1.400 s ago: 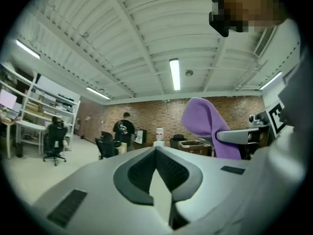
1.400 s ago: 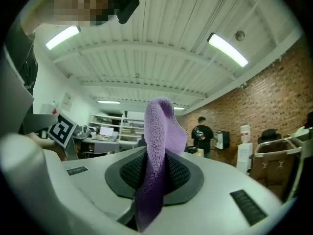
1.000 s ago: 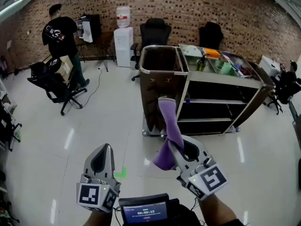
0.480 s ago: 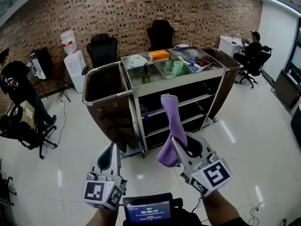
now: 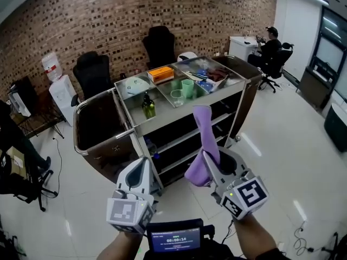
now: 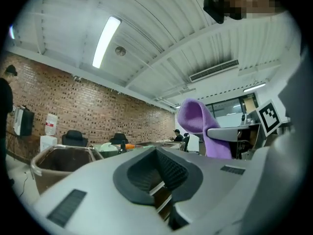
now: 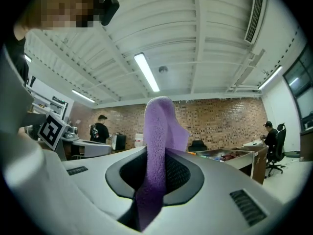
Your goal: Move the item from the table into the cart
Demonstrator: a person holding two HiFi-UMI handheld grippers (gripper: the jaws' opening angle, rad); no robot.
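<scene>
Floor point(image 5: 293, 167): glossy white, carries the cart point(image 5: 173, 114).
Cart top: green bottle point(image 5: 147, 106) at 8 o'clock, orange box point(image 5: 160, 73) at 12, green cup point(image 5: 188, 87) central, clear cup point(image 5: 177, 96) just beside it.
Brown bin point(image 5: 100, 129): cart's 9 o'clock end.

Left tongs point(image 5: 144, 164), right tongs point(image 5: 210, 157): grey.

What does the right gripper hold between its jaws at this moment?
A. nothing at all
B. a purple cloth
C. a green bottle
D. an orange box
B: in the right gripper view, the jaws of the right gripper are closed on the purple cloth, which stands up from between them.
</scene>
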